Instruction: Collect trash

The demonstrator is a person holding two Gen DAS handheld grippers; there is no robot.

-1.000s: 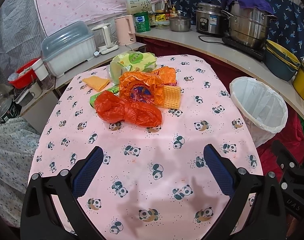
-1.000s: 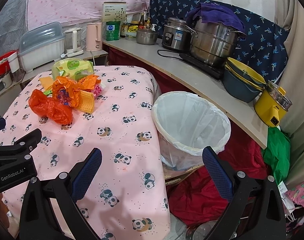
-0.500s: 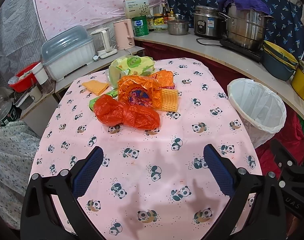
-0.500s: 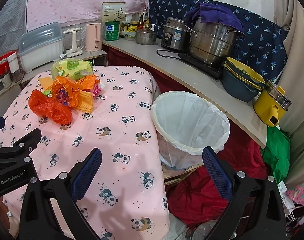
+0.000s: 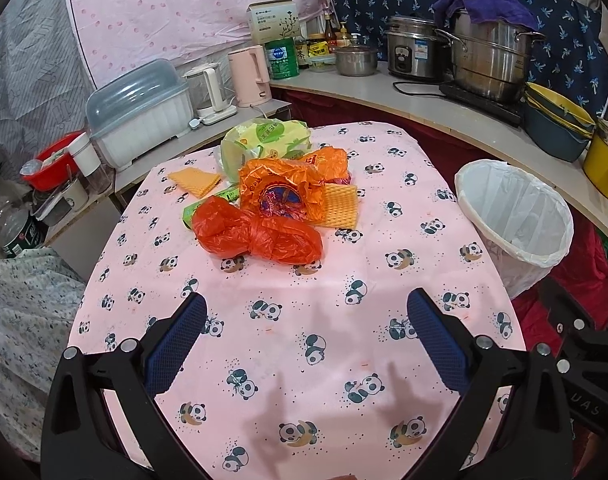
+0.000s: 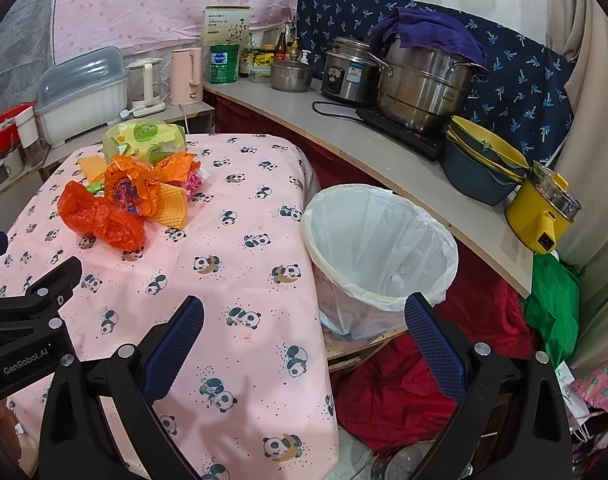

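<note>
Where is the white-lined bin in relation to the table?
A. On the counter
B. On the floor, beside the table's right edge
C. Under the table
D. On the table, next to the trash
B: the bin stands lower than the table, just off its right edge, with no trash visible inside.

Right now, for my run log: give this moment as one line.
left gripper open, empty | right gripper open, empty | trash pile on table | bin beside table
</note>
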